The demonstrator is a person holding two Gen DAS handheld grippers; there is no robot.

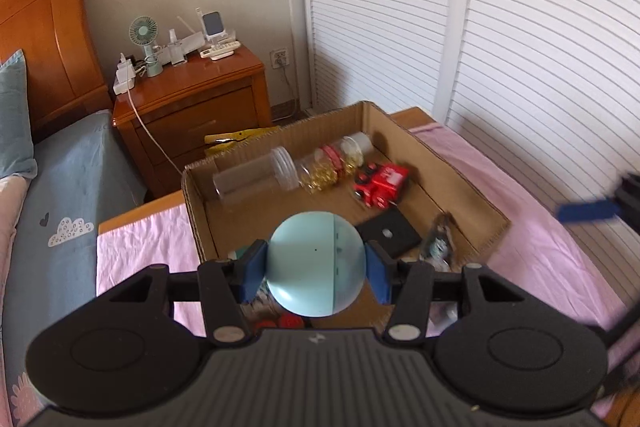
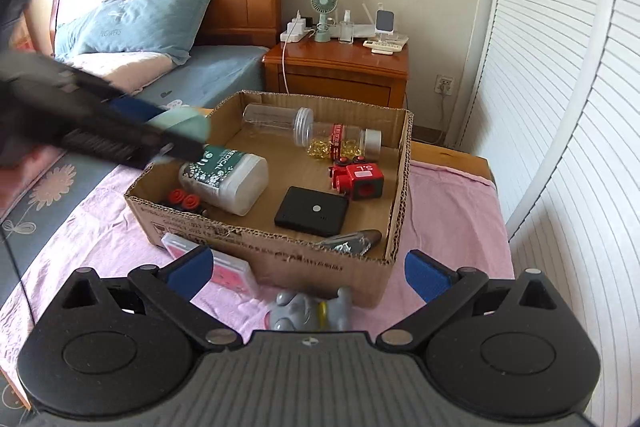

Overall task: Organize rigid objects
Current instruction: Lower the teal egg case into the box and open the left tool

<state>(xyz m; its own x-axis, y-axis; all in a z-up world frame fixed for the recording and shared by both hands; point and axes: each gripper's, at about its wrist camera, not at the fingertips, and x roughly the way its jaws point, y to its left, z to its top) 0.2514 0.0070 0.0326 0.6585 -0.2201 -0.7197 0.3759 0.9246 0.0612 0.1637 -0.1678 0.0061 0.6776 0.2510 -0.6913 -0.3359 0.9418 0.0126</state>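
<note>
We see our right gripper (image 2: 309,273) spread wide and empty at 6 o'clock, a grey toy (image 2: 310,311) between its fingers. At 12 o'clock sits the cardboard box (image 2: 280,259); our left gripper (image 2: 176,131) enters blurred at 9 o'clock.

One cardboard box (image 2: 280,259), two clear bottles (image 2: 276,121), one red toy truck (image 2: 358,179).

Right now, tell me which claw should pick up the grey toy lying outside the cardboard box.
Right claw: it is open, directly above the grey toy. The left claw grips a pale blue ball.
</note>
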